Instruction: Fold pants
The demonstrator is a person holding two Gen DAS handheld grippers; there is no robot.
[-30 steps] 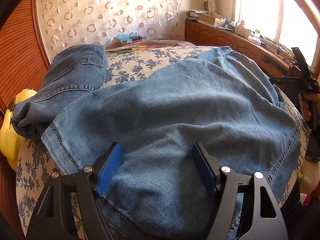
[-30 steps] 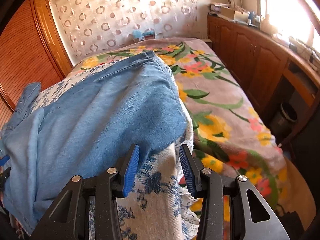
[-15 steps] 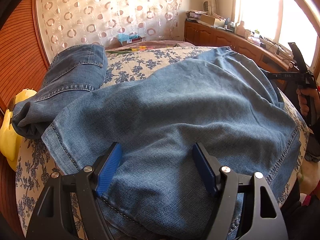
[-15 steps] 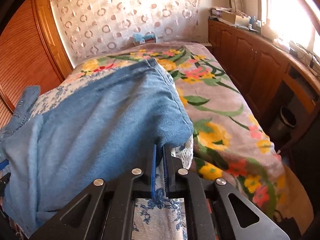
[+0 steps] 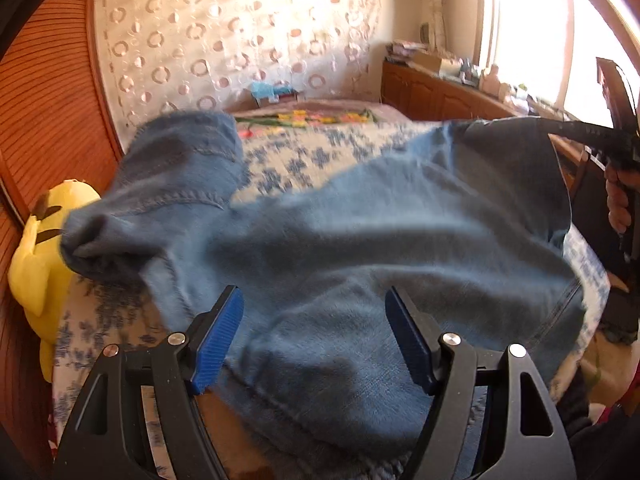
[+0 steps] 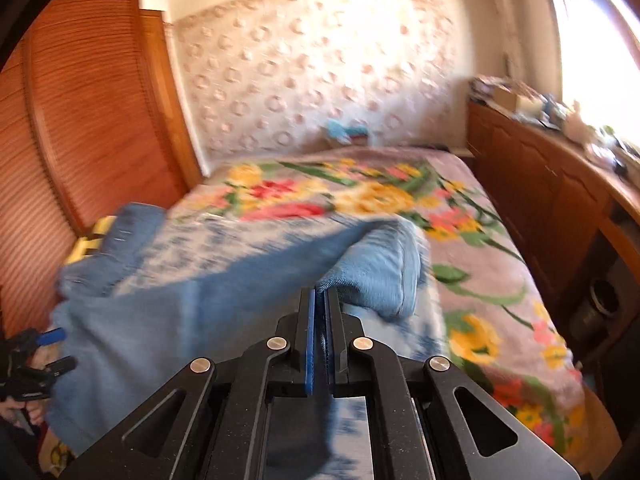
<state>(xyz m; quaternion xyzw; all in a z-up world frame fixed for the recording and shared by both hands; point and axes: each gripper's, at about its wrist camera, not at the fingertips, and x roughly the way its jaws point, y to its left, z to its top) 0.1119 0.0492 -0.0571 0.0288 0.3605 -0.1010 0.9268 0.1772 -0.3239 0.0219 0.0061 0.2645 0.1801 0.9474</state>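
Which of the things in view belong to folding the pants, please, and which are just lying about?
Belongs to the job:
- jeans
- right gripper, jaws shut on the jeans' edge
- left gripper, jaws open over the denim
- blue-flowered cover under the jeans

Just lying about:
- yellow plush toy
- floral blanket
- clutter on the wooden cabinet

No legible text, label or number anywhere (frames motion-blurred)
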